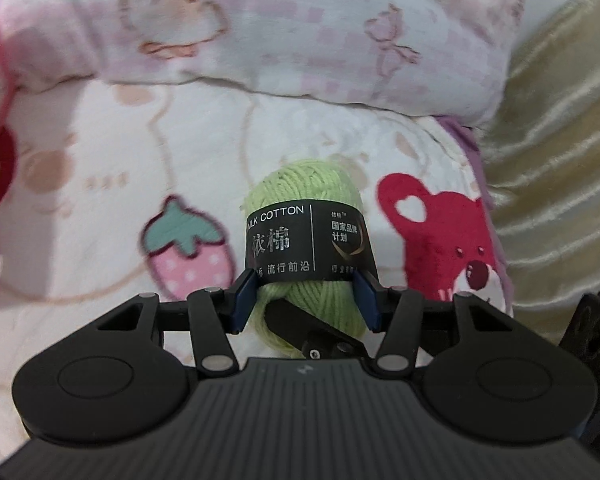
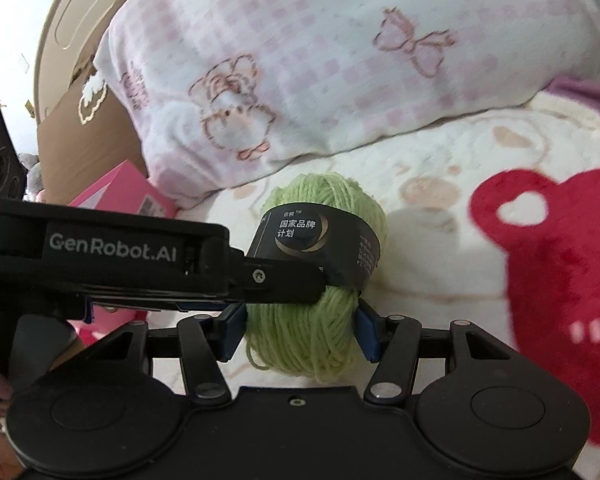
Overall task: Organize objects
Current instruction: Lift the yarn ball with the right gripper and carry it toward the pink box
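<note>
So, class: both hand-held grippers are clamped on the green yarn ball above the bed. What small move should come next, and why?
Probably carry the green yarn ball a little further toward the cardboard box at the bedside. The left hand-held gripper and right hand-held gripper both pinch it clear of the blanket, so no regrasp seems needed. Where it belongs is not certain.

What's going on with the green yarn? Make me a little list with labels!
held thing: green yarn ball with a black paper band
left gripper: shut on the yarn, blue pads on both sides
right gripper: shut on the same yarn, lower down
underneath: blanket with strawberry and red bear pictures
behind: pink checked pillow
far left, right wrist view: cardboard box
</note>
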A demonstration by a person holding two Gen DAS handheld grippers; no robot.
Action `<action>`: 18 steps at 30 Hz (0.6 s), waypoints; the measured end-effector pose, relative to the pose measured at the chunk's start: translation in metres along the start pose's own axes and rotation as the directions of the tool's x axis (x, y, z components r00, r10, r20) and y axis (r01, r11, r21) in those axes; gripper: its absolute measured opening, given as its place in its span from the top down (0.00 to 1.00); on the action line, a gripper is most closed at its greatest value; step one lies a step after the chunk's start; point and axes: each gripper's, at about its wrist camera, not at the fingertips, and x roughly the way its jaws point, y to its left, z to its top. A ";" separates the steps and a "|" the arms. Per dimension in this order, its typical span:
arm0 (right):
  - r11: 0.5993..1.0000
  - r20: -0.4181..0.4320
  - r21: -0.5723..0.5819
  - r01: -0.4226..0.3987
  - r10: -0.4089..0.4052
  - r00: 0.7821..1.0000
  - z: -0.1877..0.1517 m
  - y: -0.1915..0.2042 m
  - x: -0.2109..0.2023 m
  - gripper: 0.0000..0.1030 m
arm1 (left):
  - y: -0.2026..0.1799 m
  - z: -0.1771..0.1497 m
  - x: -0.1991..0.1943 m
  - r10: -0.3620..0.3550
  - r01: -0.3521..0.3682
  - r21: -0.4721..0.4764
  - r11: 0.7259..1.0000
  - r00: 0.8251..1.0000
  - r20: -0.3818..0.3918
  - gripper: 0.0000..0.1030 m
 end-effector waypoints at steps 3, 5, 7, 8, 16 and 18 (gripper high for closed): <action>1.000 -0.017 -0.011 0.007 -0.008 1.000 -0.009 0.009 -0.006 0.41 | 0.007 -0.009 -0.005 -0.011 0.010 -0.033 0.999 1.000 -0.015 0.50; 0.999 -0.045 0.030 -0.016 0.018 0.999 -0.010 0.010 -0.013 0.41 | 0.005 -0.016 -0.011 -0.006 0.006 -0.033 0.999 1.000 -0.019 0.50; 0.998 -0.050 0.047 -0.032 0.034 0.998 -0.013 0.010 -0.017 0.41 | 0.000 -0.022 -0.021 0.007 -0.008 -0.017 1.000 1.000 -0.014 0.50; 0.998 -0.053 0.048 -0.034 0.036 0.998 -0.014 0.012 -0.018 0.41 | -0.002 -0.025 -0.024 0.016 -0.016 -0.012 1.000 1.000 -0.014 0.50; 0.998 -0.039 -0.013 -0.056 0.055 0.998 -0.034 0.034 -0.040 0.41 | -0.001 -0.046 -0.053 0.025 -0.026 -0.025 0.999 0.999 -0.020 0.50; 0.998 -0.036 -0.021 -0.060 0.060 0.998 -0.042 0.038 -0.044 0.41 | 0.000 -0.052 -0.057 0.019 -0.020 -0.031 0.999 0.999 -0.026 0.50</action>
